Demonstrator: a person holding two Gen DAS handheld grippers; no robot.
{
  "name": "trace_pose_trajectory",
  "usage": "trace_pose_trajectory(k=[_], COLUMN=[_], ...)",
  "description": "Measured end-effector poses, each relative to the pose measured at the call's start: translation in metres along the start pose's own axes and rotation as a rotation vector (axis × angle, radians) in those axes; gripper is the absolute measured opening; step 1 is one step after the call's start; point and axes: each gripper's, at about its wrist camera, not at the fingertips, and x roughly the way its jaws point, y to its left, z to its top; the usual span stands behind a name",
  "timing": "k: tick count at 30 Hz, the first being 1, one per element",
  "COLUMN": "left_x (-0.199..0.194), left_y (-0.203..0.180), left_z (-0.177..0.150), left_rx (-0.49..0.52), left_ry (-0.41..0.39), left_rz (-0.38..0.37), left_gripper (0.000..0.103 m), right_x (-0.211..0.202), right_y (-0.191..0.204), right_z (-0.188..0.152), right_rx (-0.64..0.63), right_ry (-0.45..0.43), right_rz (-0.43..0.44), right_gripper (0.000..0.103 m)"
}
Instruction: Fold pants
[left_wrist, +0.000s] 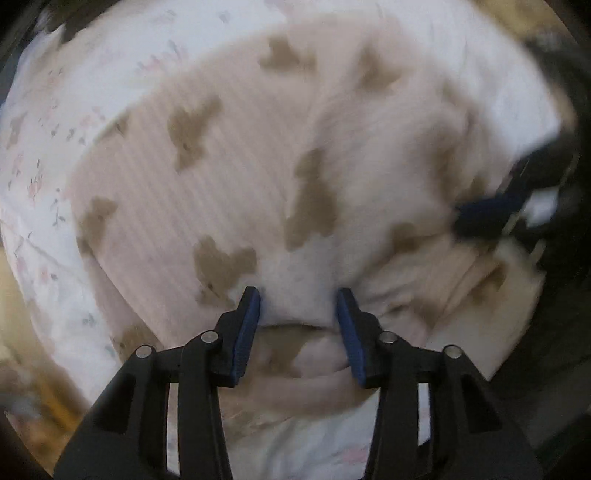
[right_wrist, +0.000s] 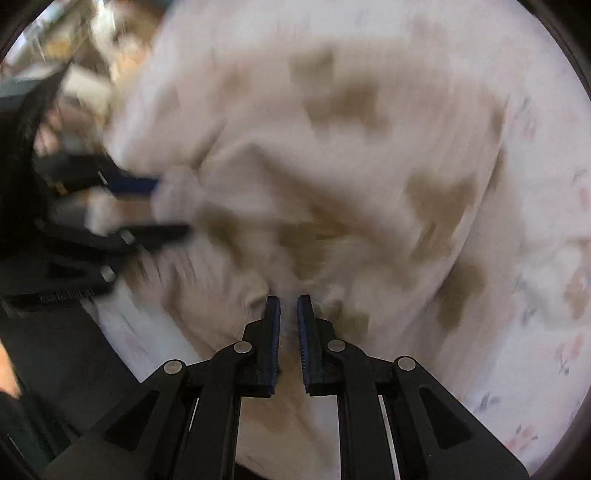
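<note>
Pants bunched on the bed sheet — mid-fold.
Your left claw gapes; your right claw looks nearly closed, grip unclear — thin cloth may slip.

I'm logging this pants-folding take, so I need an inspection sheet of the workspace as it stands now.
Surface: white floral bedsheet.
Job's things: pink pants with brown patches, rumpled, spread on the sheet.
Clutter: blurred items beyond the bed edge, unidentifiable.
Grippers: left tongs open, astride a fabric fold; right tongs nearly closed, narrow gap, grip on cloth unclear.
Cables: nothing seen.
Surroundings: dark floor; motion blur in both views.
</note>
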Motion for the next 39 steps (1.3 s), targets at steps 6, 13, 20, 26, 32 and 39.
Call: trace_pose_trajectory(k=[6, 13, 20, 26, 32, 39], left_x=[-0.034, -0.045, -0.007, -0.035, -0.072, -0.037], left_y=[0.038, 0.075, 0.074, 0.119, 0.176, 0.184], left_z=[-0.017, 0.011, 0.011, -0.018, -0.016, 0.029], left_rx=[-0.145, -0.409, -0.357, -0.559, -0.625, -0.578], left_ry=[-0.068, -0.332, -0.189, -0.209, -0.306, -0.259], left_rz=[-0.075, -0.129, -0.003, -0.035, 0.046, 0.013], left_gripper=[0.054, 0.051, 0.053, 0.052, 0.069, 0.069], right_x=[-0.036, -0.064, -0.020, -0.055, -0.099, -0.091], right_y=[-0.019, -0.041, -0.062, -0.086, -0.116, -0.165], right_z=[-0.011, 0.023, 0.029, 0.007, 0.027, 0.054], right_rx=[0.090, 0.193, 0.240, 0.367, 0.399, 0.404], right_ry=[-0.090, -0.305, -0.155, -0.197, -0.363, -0.355], right_rz=[0.048, 0.135, -0.064, -0.052, 0.033, 0.066], right_gripper=[0.012, 0.012, 0.001, 0.010, 0.074, 0.075])
